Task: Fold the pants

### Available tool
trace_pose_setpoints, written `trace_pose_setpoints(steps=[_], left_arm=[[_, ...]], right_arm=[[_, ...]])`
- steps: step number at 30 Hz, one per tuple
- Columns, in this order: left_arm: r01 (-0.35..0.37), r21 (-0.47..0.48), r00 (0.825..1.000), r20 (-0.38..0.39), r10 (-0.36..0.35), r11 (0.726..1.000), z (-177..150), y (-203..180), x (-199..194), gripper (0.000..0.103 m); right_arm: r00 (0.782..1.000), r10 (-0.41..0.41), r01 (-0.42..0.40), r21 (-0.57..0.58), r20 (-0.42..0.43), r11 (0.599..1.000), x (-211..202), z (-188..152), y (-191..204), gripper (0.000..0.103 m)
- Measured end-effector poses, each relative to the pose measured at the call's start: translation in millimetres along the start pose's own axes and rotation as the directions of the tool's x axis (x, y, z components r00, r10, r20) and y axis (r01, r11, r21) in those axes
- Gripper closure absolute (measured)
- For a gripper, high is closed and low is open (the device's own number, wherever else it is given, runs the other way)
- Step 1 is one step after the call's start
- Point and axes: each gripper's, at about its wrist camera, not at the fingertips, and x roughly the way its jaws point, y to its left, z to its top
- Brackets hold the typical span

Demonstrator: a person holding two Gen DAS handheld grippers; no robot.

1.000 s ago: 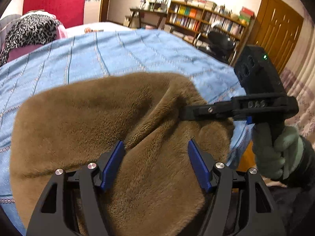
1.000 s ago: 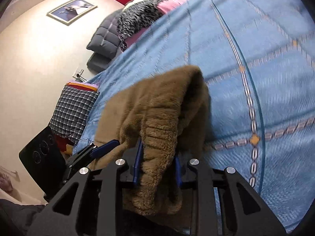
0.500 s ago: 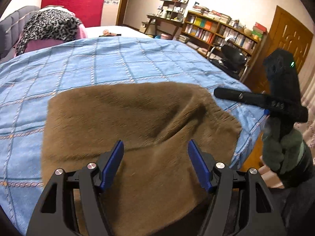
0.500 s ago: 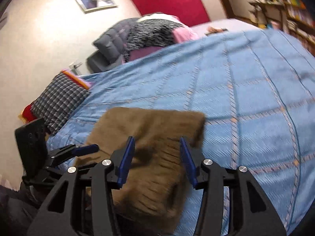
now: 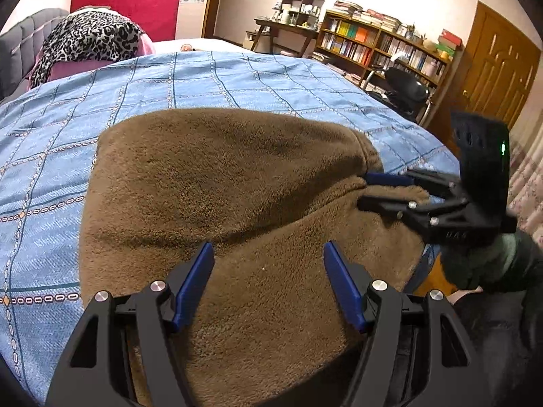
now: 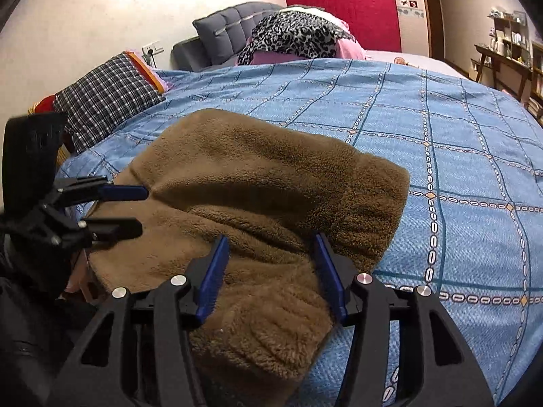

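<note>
The brown fleece pants (image 5: 220, 196) lie folded in a thick bundle on the blue checked bedspread (image 5: 203, 78), near the bed's front edge. My left gripper (image 5: 268, 271) is open, jaws spread over the near part of the pants. My right gripper (image 6: 269, 263) is open too, over the ribbed waistband end (image 6: 258, 335). In the left wrist view the right gripper (image 5: 373, 191) shows at the pants' right edge, jaws apart around a fold. In the right wrist view the left gripper (image 6: 142, 208) is at the pants' left edge.
A leopard-print cloth (image 5: 88, 39) on pink bedding and a grey headboard (image 6: 230, 32) lie at the bed's far end. A checked pillow (image 6: 108, 98) sits on the left. A bookshelf (image 5: 383, 51), an office chair (image 5: 405, 91) and a wooden door (image 5: 499, 68) stand to the right.
My right gripper let go of the pants and opened. The lifted part dropped onto the bed as a folded bundle. Both grippers now sit low at the near edge.
</note>
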Motion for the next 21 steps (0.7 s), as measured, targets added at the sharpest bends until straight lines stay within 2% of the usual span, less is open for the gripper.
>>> trace_pose_setpoints(steps=[3, 7, 12, 17, 21], left_arm=[[-0.029, -0.061, 0.999, 0.043, 0.032, 0.998, 15.0, 14.1, -10.1, 0.035], [-0.08, -0.142, 0.993, 0.075, 0.092, 0.987, 37.7, 39.7, -13.7, 0.034], [-0.09, -0.193, 0.992, 0.071, 0.106, 0.977, 68.6, 59.8, -5.8, 0.034], [-0.109, -0.222, 0.993, 0.015, 0.115, 0.969, 89.6, 79.3, 21.6, 0.034], [-0.103, -0.275, 0.994, -0.052, 0.093, 0.956, 91.6, 97.3, 48.0, 0.034]], right_arm=[[1.0, -0.01, 0.01, -0.01, -0.005, 1.0, -0.3, 3.0, 3.0, 0.047], [1.0, 0.02, -0.02, 0.02, 0.011, 1.0, -12.5, 15.7, 4.0, 0.042], [0.998, 0.021, -0.024, 0.047, 0.061, 0.999, -22.6, 37.1, 1.1, 0.042], [0.998, 0.008, -0.012, 0.071, 0.06, 0.997, -11.1, 48.5, -5.4, 0.042], [1.0, -0.008, 0.008, 0.049, 0.01, 0.999, 5.0, 40.4, -7.2, 0.042]])
